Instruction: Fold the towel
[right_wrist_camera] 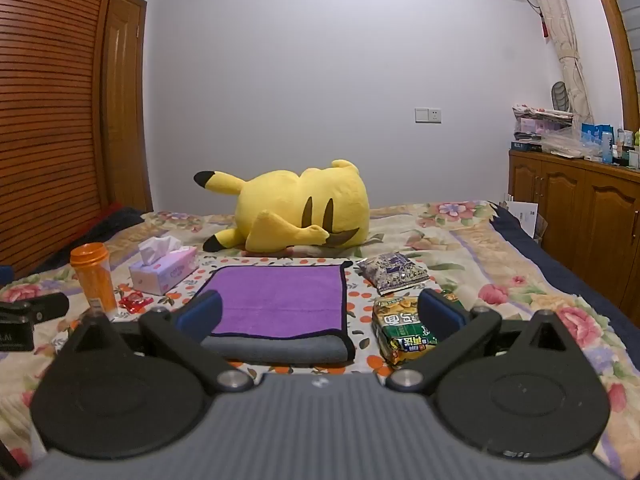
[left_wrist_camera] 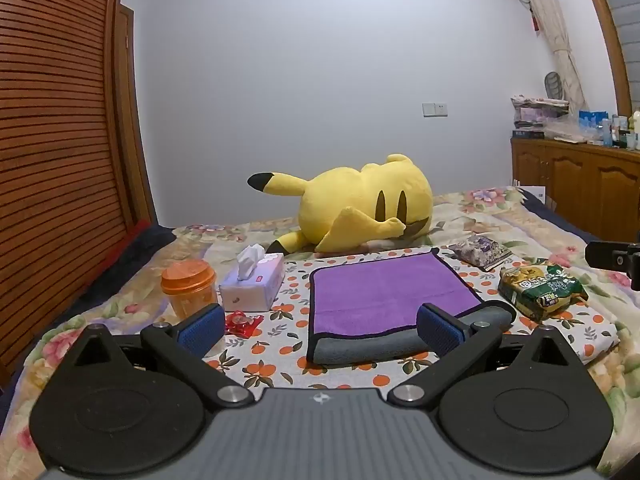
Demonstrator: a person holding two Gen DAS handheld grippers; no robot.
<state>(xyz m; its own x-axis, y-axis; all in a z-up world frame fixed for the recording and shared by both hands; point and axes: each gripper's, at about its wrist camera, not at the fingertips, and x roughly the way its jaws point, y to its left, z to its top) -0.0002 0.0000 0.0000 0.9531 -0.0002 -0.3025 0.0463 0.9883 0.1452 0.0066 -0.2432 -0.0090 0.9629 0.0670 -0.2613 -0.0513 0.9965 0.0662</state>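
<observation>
A purple towel point(left_wrist_camera: 384, 292) with a dark border lies on an orange-print cloth point(left_wrist_camera: 280, 360) on the bed. Its near edge is folded over and shows the grey underside point(left_wrist_camera: 372, 346). My left gripper point(left_wrist_camera: 320, 330) is open and empty, just short of the towel's near left part. The towel also shows in the right wrist view point(right_wrist_camera: 280, 300). My right gripper point(right_wrist_camera: 320, 316) is open and empty, near the towel's near right corner. The left gripper's body shows at the left edge of the right wrist view point(right_wrist_camera: 28, 316).
Left of the towel stand an orange jar point(left_wrist_camera: 188, 288), a tissue box point(left_wrist_camera: 252, 284) and a red wrapper point(left_wrist_camera: 242, 322). Right of it lie a green snack bag point(left_wrist_camera: 540, 286) and a purple packet point(left_wrist_camera: 480, 252). A yellow plush point(left_wrist_camera: 360, 204) lies behind. A wooden cabinet point(right_wrist_camera: 580, 216) stands at right.
</observation>
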